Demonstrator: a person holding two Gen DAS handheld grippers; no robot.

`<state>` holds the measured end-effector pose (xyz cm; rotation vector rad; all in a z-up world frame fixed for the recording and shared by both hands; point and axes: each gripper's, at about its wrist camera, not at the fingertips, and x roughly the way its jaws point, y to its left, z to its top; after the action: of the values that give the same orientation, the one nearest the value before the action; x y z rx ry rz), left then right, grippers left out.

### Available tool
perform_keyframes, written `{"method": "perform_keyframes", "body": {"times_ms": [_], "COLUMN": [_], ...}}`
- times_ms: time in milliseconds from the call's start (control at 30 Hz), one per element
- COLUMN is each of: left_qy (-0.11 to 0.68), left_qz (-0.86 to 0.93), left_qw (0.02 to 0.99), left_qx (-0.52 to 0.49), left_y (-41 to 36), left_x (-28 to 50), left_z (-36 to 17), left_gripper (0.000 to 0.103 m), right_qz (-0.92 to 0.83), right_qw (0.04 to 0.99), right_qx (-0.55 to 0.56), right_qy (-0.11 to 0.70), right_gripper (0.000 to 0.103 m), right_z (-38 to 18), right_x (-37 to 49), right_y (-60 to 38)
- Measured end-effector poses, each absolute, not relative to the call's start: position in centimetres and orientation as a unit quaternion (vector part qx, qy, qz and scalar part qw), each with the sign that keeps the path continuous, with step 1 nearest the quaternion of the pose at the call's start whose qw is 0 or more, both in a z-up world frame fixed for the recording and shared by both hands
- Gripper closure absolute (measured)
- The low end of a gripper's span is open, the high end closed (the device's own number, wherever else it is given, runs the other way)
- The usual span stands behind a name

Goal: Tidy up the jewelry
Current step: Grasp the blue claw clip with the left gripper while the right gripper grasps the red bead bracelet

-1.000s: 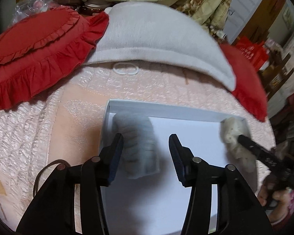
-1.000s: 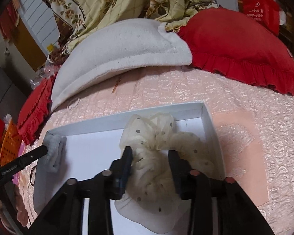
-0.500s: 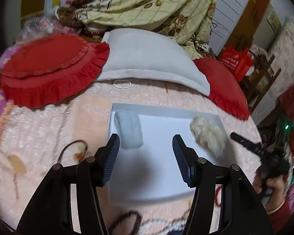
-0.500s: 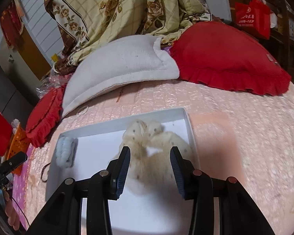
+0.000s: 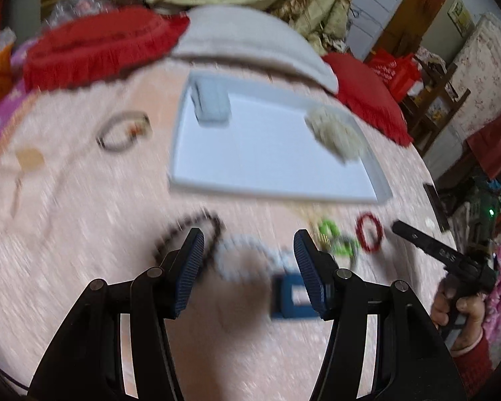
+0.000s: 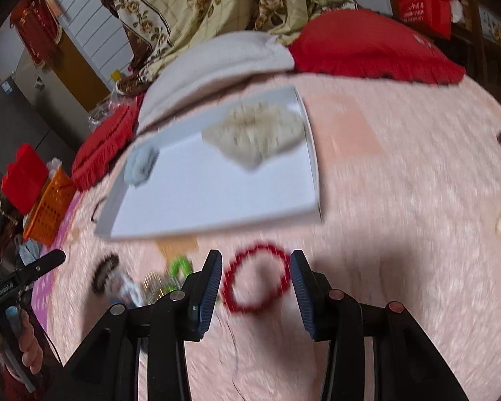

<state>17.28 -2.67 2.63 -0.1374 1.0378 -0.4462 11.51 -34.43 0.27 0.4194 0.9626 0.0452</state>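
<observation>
A bed with a pink quilted cover (image 5: 83, 234) carries everything. A shallow white box (image 5: 270, 163) lies in the middle of it. Near the box, on the cover, lie a dark bead bracelet (image 5: 197, 230), a pale bead bracelet (image 5: 237, 257), a green piece (image 5: 334, 237) and a red bead bracelet (image 6: 257, 280). To the left lies another dark bracelet (image 5: 123, 132). At the far side rest two red cushions (image 5: 97, 46) and a white pillow (image 5: 250, 40).

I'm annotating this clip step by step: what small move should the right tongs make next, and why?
Probably lower the right tongs straight down and close on the red bead bracelet. They are open and empty, the bracelet lies framed between the fingers on the pink bedspread, outside the white tray, which already holds two scrunchies.
</observation>
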Motion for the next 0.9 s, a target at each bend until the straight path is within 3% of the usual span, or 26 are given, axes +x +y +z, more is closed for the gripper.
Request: {"method": "perform_keyframes", "body": {"times_ms": [800,867,900], "left_qy": [0.527,0.526,0.525], "left_qz": [-0.246,-0.247,-0.249], "left_qw": [0.813,0.812,0.812], "left_qx": [-0.04,-0.045,-0.045], "left_y": [-7.2,-7.3,-7.4], "left_x": [14.6,14.4,14.4], "left_z": [-3.0,-2.9,-2.9], "left_gripper": [0.048,0.05,0.06], "right_qz": [-0.015,-0.016,-0.017], "right_qw": [0.885,0.886,0.886], "right_qx": [0.163,0.163,0.162], "right_qy": [0.436,0.434,0.434], "right_gripper": [0.063,0.063,0.065], "right_z": [-2.5,-2.5,-2.5], "right_x": [12.1,12.1,12.2], "right_y": [-33.1,-33.1,-33.1]}}
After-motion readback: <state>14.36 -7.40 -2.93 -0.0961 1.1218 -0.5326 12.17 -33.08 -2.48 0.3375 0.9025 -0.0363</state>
